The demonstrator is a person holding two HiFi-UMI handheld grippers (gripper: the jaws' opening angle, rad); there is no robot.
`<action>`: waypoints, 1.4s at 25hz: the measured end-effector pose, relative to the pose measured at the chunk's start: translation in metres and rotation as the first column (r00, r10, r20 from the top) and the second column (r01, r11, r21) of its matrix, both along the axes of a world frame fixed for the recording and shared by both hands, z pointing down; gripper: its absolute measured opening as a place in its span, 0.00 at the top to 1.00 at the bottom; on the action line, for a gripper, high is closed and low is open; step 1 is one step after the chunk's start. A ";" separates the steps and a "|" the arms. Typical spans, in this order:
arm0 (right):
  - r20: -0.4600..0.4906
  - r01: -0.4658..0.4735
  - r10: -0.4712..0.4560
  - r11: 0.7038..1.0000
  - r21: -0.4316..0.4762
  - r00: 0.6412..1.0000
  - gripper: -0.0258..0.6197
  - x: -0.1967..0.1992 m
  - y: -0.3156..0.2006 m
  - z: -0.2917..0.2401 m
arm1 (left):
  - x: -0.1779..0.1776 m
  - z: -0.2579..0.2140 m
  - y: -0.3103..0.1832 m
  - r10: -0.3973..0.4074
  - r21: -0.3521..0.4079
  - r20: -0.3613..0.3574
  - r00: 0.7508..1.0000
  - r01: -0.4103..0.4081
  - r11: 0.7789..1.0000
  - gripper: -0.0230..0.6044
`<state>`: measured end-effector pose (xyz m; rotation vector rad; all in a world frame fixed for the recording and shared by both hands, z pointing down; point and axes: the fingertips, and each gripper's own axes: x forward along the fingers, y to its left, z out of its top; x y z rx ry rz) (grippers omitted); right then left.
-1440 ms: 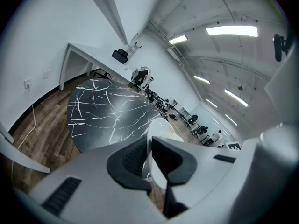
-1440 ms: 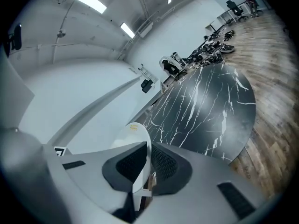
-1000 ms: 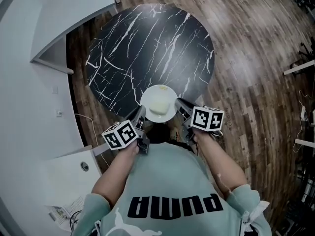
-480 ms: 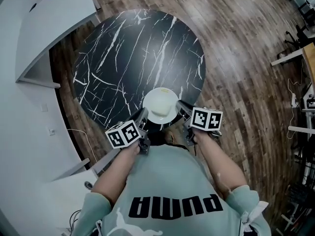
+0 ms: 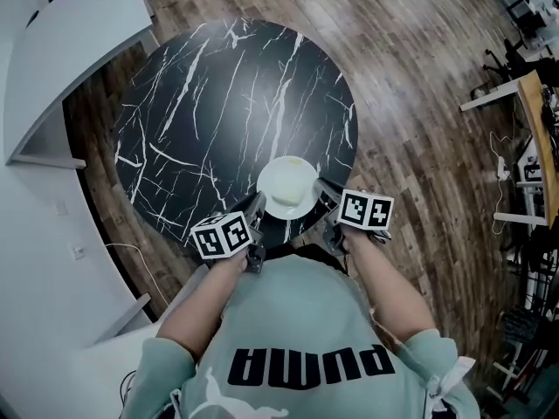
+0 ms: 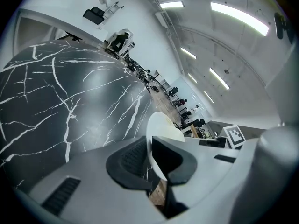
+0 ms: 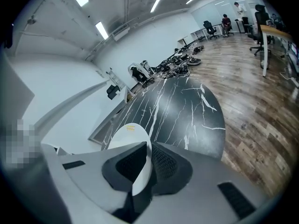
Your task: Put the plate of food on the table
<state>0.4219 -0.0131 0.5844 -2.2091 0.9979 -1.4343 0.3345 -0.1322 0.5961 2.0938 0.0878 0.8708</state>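
Note:
A white plate [image 5: 286, 188] with pale food on it is held level between both grippers, over the near edge of the round black marble table [image 5: 210, 103]. My left gripper [image 5: 257, 206] is shut on the plate's left rim [image 6: 156, 143]. My right gripper [image 5: 321, 190] is shut on the right rim [image 7: 140, 171]. In both gripper views the thin white rim [image 7: 128, 134] runs between the dark ribbed pads. Whether the plate touches the tabletop I cannot tell.
A white counter [image 5: 52, 42] curves round the table's left side. Wooden floor [image 5: 419, 112] lies to the right, with desks and chairs [image 5: 524, 129] at the far right edge. The person's torso in a green shirt [image 5: 297, 339] fills the bottom of the head view.
The table has come closer and slid left under the plate as the person steps toward it. Both grippers keep the same hold on the plate.

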 end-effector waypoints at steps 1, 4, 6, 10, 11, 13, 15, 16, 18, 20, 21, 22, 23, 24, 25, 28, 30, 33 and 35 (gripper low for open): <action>-0.001 -0.003 0.003 1.000 -0.005 1.000 0.90 0.002 -0.001 0.002 | 0.002 0.002 0.000 0.008 0.002 0.003 1.000 -0.008 1.000 0.90; 0.005 -0.004 0.004 1.000 -0.017 1.000 0.90 0.009 -0.002 0.013 | 0.007 0.012 -0.001 0.028 0.015 0.021 0.999 -0.028 0.999 0.90; 0.010 -0.002 0.003 1.000 -0.026 1.000 0.90 0.015 -0.003 0.021 | 0.013 0.020 -0.002 0.036 0.031 0.033 0.999 -0.037 0.999 0.89; 0.026 0.016 -0.015 0.999 -0.046 1.000 0.90 0.027 -0.008 0.037 | 0.024 0.035 -0.005 0.042 0.060 0.058 0.997 -0.045 0.997 0.89; 0.030 0.023 -0.021 0.998 -0.051 0.999 0.90 0.029 -0.008 0.040 | 0.026 0.038 -0.005 0.044 0.067 0.065 0.997 -0.048 0.997 0.89; 0.038 0.036 -0.034 0.997 -0.063 0.999 0.90 0.035 -0.008 0.048 | 0.030 0.043 -0.003 0.044 0.076 0.077 0.996 -0.049 0.996 0.89; 0.047 0.049 -0.045 0.996 -0.081 0.998 0.90 0.042 -0.007 0.058 | 0.036 0.049 -0.001 0.043 0.084 0.088 0.995 -0.051 0.995 0.89; 0.051 0.054 -0.050 0.995 -0.089 0.997 0.90 0.045 -0.007 0.062 | 0.039 0.053 0.000 0.046 0.092 0.098 0.994 -0.055 0.994 0.89; 0.059 0.068 -0.062 0.992 -0.102 0.996 0.90 0.051 -0.007 0.072 | 0.043 0.065 0.002 0.049 0.113 0.129 0.990 -0.063 0.992 0.88; 0.061 0.093 -0.087 0.989 -0.116 0.994 0.90 0.054 -0.008 0.079 | 0.045 0.075 0.002 0.041 0.130 0.159 0.986 -0.062 0.990 0.88; 0.061 0.107 -0.100 0.987 -0.123 0.993 0.90 0.055 -0.008 0.081 | 0.046 0.078 0.002 0.035 0.137 0.166 0.986 -0.058 0.989 0.88; 0.061 0.119 -0.111 0.985 -0.128 0.992 0.90 0.057 -0.009 0.083 | 0.048 0.079 0.003 0.030 0.145 0.171 0.985 -0.056 0.988 0.88; 0.061 0.130 -0.123 0.983 -0.132 0.991 0.90 0.058 -0.009 0.085 | 0.049 0.081 0.003 0.028 0.157 0.177 0.984 -0.056 0.986 0.88; 0.060 0.142 -0.135 0.980 -0.136 0.989 0.90 0.060 -0.010 0.087 | 0.050 0.082 0.004 0.028 0.172 0.185 0.982 -0.060 0.983 0.88; 0.058 0.155 -0.148 0.978 -0.141 0.987 0.90 0.061 -0.010 0.088 | 0.051 0.084 0.004 0.029 0.186 0.195 0.980 -0.066 0.980 0.88; 0.056 0.194 -0.187 0.969 -0.154 0.981 0.90 0.061 -0.012 0.093 | 0.049 0.090 0.005 0.027 0.218 0.221 0.975 -0.077 0.973 0.88; 0.053 0.212 -0.206 0.964 -0.162 0.977 0.90 0.062 -0.012 0.095 | 0.049 0.094 0.006 0.027 0.239 0.235 0.972 -0.085 0.967 0.87; 0.055 0.230 -0.224 0.958 -0.170 0.973 0.90 0.063 -0.014 0.099 | 0.049 0.100 0.006 0.036 0.268 0.260 0.965 -0.108 0.957 0.86; 0.060 0.242 -0.235 0.954 -0.175 0.970 0.90 0.063 -0.014 0.101 | 0.048 0.102 0.006 0.037 0.280 0.270 0.962 -0.115 0.953 0.86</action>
